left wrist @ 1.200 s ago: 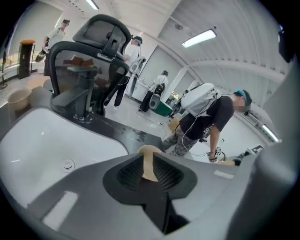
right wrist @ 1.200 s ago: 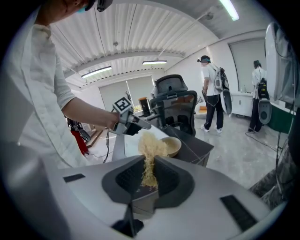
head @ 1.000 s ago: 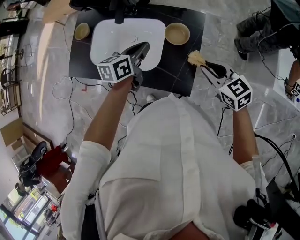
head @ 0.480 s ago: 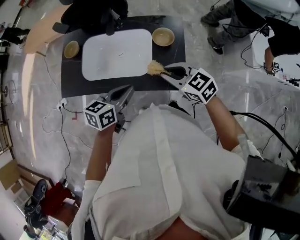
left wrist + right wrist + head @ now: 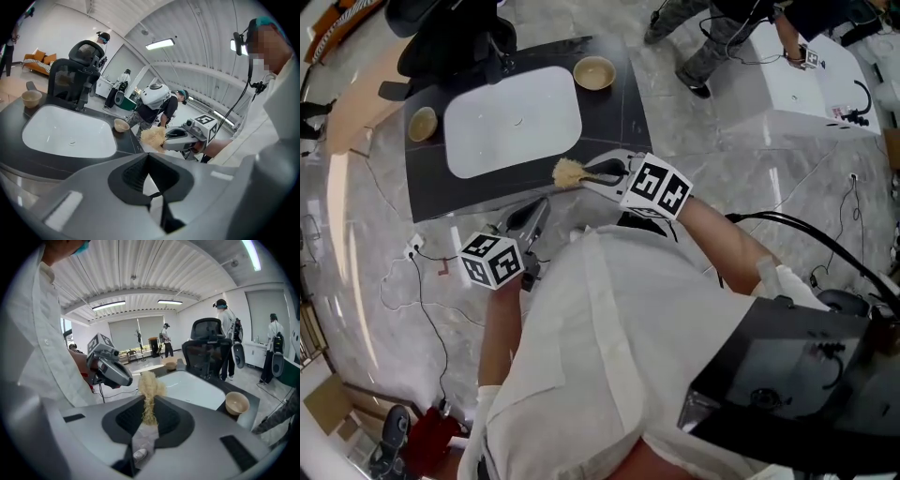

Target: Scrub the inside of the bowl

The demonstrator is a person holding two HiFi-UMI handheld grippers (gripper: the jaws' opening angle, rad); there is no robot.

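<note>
With my right gripper (image 5: 598, 174) clamped on the tan fibrous scrubber (image 5: 568, 172), my left gripper (image 5: 536, 214) closed empty, and the far-right tan round bowl (image 5: 594, 72) well apart, scrubbing appears not yet started.

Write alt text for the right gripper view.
The right tool clamps a straw-coloured fibre scrubber, its tuft sticking out past the tips. Beyond lie a white sink, a tan bowl at right and the left tool at left.
</note>
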